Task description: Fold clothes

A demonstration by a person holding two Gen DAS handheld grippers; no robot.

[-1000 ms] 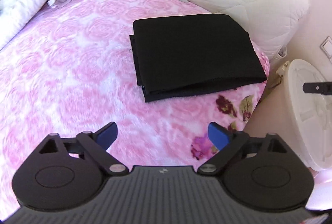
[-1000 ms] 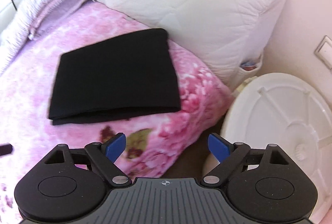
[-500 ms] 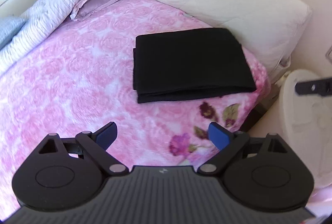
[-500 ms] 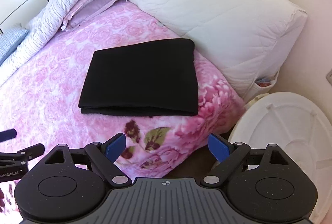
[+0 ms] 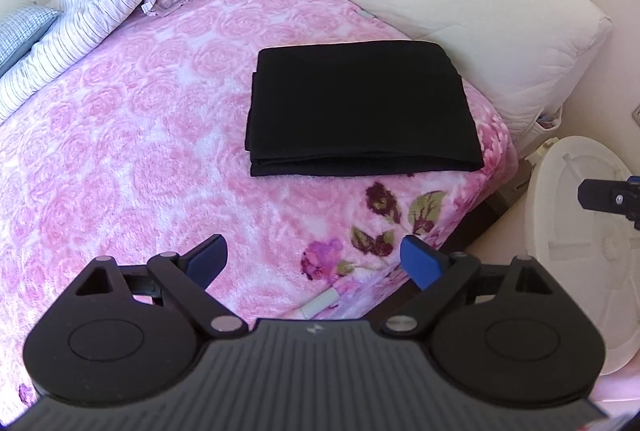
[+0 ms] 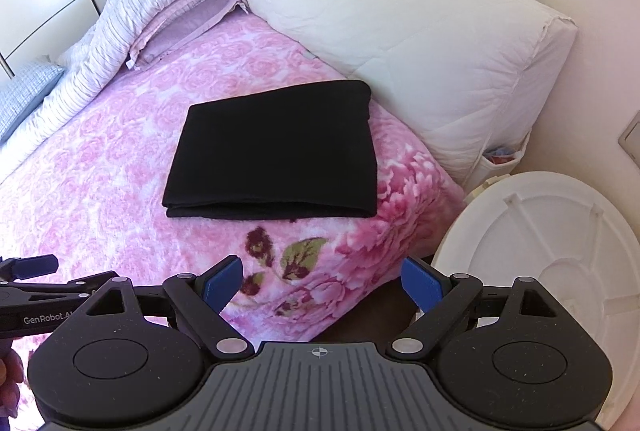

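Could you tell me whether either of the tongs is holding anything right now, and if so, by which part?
Nothing is held. The left tongs and right tongs are both open and empty, away from the folded black garment lying on the pink blanket.

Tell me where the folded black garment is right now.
The folded black garment lies flat on the pink floral blanket, centre in both views, near the bed's corner, just before the big white pillow.

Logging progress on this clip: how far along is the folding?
Done: the black cloth lies folded in a flat rectangle on the pink blanket. In hand: nothing; the left tool and right tool are open and clear of it. Left: no other unfolded clothing shows, so it looks finished.
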